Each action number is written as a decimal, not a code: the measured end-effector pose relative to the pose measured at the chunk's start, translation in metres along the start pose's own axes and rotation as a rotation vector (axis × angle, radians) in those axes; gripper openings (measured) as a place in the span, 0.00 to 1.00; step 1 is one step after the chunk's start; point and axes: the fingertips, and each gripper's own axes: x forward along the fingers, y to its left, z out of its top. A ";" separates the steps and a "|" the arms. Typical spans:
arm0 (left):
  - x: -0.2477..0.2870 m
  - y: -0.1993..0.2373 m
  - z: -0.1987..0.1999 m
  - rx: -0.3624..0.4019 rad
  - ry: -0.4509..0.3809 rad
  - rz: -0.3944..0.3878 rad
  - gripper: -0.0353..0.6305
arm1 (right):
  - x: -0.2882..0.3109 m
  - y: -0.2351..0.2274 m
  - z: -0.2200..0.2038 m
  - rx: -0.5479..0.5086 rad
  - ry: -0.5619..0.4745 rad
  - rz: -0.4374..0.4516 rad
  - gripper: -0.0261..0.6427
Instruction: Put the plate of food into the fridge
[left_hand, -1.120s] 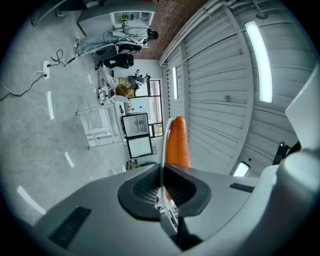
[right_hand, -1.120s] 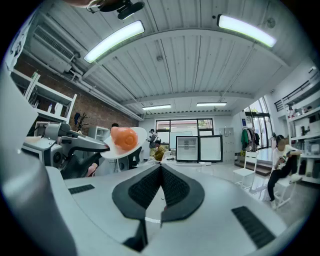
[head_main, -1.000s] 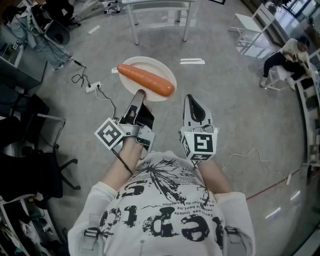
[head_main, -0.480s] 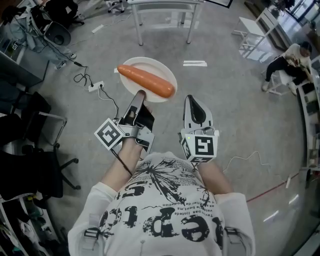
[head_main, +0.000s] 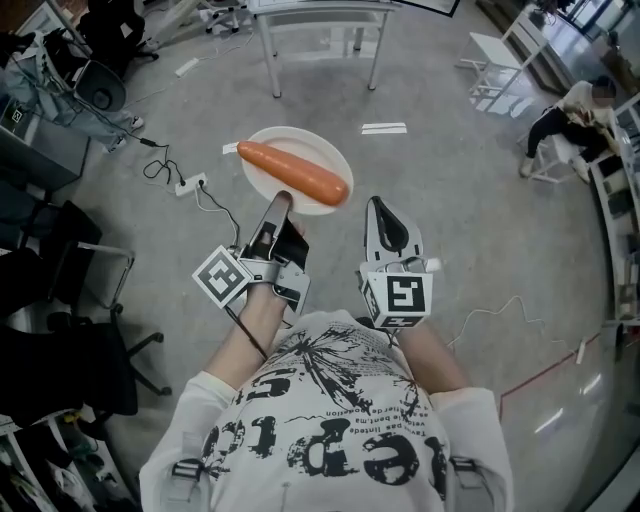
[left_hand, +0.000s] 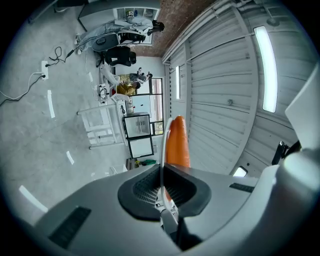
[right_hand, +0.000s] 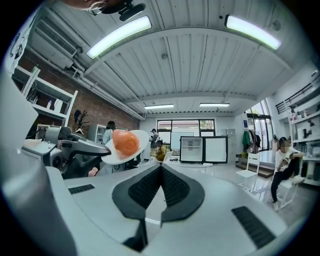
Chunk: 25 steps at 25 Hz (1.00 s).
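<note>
The left gripper (head_main: 280, 202) is clamped on the near rim of the plate (head_main: 268, 145), held aloft with a carrot (head_main: 295, 170) lying across it. The right gripper (head_main: 384, 215), just beside, has its jaws together and empty. Far ahead stands what may be the fridge (right_hand: 202, 149).

An open lab-like workroom is suggested by a bare concrete floor (head_main: 450, 200), trailing cables (head_main: 160, 163), office chairs (head_main: 80, 350), strip lights (right_hand: 120, 31) and a brick wall (right_hand: 100, 112).
</note>
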 end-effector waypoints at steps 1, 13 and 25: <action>0.001 0.001 0.001 0.003 0.009 0.002 0.09 | 0.002 0.001 0.000 -0.001 0.003 -0.001 0.04; 0.062 0.020 -0.012 0.002 0.020 0.030 0.09 | 0.042 -0.060 -0.025 0.074 0.060 0.008 0.04; 0.190 0.048 -0.057 0.006 -0.045 0.048 0.09 | 0.107 -0.197 -0.013 0.077 0.011 0.062 0.04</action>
